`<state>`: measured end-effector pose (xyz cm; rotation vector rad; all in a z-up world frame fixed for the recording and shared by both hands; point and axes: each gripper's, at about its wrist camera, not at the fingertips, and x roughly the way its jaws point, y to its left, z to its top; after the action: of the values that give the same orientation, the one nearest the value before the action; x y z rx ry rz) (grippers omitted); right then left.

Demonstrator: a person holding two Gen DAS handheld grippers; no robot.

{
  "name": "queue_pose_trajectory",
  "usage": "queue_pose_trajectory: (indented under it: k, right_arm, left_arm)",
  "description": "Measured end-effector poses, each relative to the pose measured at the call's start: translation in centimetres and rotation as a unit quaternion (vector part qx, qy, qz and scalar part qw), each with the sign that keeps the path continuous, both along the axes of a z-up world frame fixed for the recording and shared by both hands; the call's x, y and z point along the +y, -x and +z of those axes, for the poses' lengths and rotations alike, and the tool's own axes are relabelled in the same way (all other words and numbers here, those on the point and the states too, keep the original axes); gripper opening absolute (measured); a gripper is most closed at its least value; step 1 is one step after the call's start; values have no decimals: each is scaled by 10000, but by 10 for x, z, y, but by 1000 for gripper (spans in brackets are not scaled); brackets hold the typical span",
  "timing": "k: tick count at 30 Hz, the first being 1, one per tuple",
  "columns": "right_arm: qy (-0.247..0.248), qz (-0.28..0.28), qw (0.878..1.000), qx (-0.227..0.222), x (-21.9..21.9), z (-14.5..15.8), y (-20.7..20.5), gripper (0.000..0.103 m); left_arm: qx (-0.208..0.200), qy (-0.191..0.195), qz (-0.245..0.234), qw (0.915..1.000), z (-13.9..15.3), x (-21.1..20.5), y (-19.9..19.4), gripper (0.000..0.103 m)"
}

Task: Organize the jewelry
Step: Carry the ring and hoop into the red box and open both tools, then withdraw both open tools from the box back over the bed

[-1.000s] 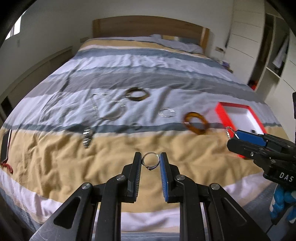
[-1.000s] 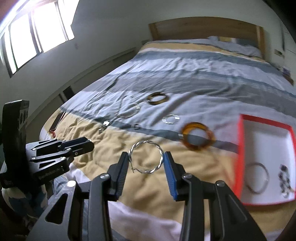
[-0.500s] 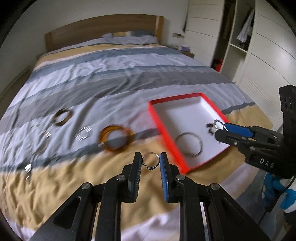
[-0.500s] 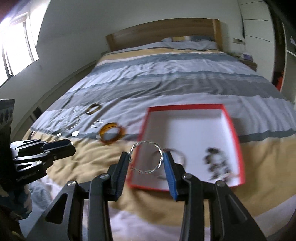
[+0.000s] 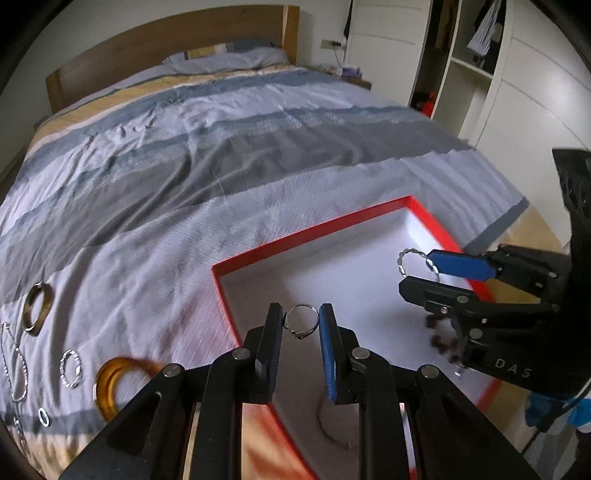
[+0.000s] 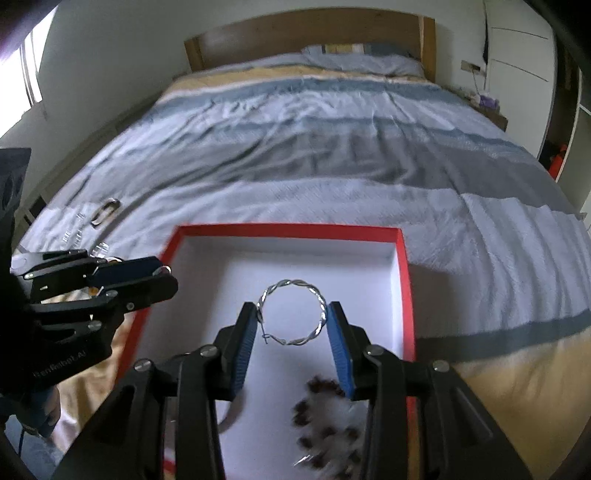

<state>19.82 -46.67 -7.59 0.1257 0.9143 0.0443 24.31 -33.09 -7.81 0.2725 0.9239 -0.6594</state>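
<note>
My left gripper is shut on a small silver ring, held over the near left part of the red-rimmed white box. In the right wrist view my right gripper is shut on a twisted silver bangle above the box. Each gripper shows in the other's view: the right gripper at the box's right side, the left gripper at its left rim. Inside the box lie a dark bead bracelet and a thin bangle, partly hidden behind the fingers.
On the striped bedspread left of the box lie an amber bangle, a dark brown bangle, a small twisted silver hoop, a small ring and a chain. A wardrobe stands to the right, a wooden headboard at the far end.
Both grippers have swung right from over the loose jewelry to above the red box, sinking a little, each still clamping its piece.
</note>
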Motion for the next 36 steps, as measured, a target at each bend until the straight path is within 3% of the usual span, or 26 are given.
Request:
queue_pose_trajectory:
  k: [9,27,29,33,36]
  right_arm:
    - [338,170,9976,586,-7,-27,-22,37]
    - [901,558,9924,633,1,-31,-16,38]
    - [844,531,9931,621,-1,-29,-12,38]
    - [777,476,9942,578,-4,-24,-2,38]
    - [697,408,9955,501,-6,-15,8,38]
  left_arm:
    - [80,-280,-80,9995,-33,-13,-9,20]
    - [-282,-548,-221,9979,-44,-24,-2,22]
    - [-261,-539,-244,9979,-43,-24,-1,24]
    - [-375,-517,-254,9976,-33,-21,8,38]
    - [-404,-432,-260,9979,-20,-16,17,40]
